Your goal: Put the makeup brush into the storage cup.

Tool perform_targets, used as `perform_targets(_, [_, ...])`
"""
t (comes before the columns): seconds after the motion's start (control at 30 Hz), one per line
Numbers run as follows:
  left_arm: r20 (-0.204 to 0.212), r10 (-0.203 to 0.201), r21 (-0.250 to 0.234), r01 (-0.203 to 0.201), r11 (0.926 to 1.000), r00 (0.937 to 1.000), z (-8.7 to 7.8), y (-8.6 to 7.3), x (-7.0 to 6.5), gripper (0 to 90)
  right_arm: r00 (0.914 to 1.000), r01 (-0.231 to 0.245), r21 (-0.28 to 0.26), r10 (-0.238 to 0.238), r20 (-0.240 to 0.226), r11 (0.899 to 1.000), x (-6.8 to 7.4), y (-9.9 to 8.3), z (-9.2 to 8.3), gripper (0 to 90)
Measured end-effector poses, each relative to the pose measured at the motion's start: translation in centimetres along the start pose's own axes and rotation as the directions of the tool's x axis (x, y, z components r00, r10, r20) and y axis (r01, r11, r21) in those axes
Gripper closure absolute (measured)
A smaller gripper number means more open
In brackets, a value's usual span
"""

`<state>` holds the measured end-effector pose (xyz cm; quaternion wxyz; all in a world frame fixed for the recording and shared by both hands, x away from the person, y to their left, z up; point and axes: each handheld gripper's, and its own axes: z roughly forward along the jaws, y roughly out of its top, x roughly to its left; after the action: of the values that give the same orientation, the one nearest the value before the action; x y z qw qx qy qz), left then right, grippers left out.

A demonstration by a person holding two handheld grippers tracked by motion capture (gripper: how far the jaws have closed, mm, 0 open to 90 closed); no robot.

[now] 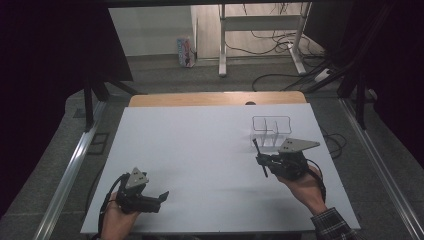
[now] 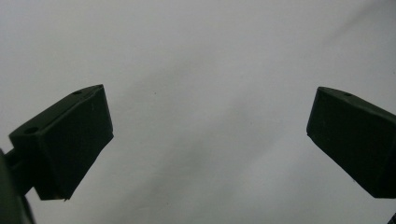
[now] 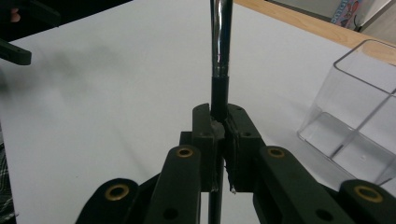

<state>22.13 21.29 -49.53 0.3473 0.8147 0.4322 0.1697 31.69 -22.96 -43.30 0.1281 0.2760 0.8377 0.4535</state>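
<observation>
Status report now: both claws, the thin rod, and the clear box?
Right claw shut on thin rod, rod upright. Left claw open, nothing between its jaws. Clear box stands beside the rod, apart from it. White table between them bare.

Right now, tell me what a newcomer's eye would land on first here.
The right gripper, shut on a thin black-and-silver rod at the right of the white table. Just beyond it stands a clear plastic divided box. At the near left, the left gripper hangs open over bare table.
</observation>
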Motion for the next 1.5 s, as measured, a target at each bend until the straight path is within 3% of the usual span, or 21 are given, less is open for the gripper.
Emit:
perform_targets(0.83, [-0.014, 0.005, 0.011, -0.005, 0.9999, 0.9999, 0.0, 0.0, -0.1, 1.3, 0.9987, -0.025, -0.025, 0.026, 0.044, 0.999, -2.6, 1.5, 0.4, 82.6])
perform_targets(1.5, [-0.020, 0.001, 0.018, -0.001, 0.9998, 0.9998, 0.0, 0.0, -0.1, 1.0, 0.9933, -0.062, -0.054, 0.067, 0.094, 0.997, -5.7, 4.0, 1.1, 82.6])
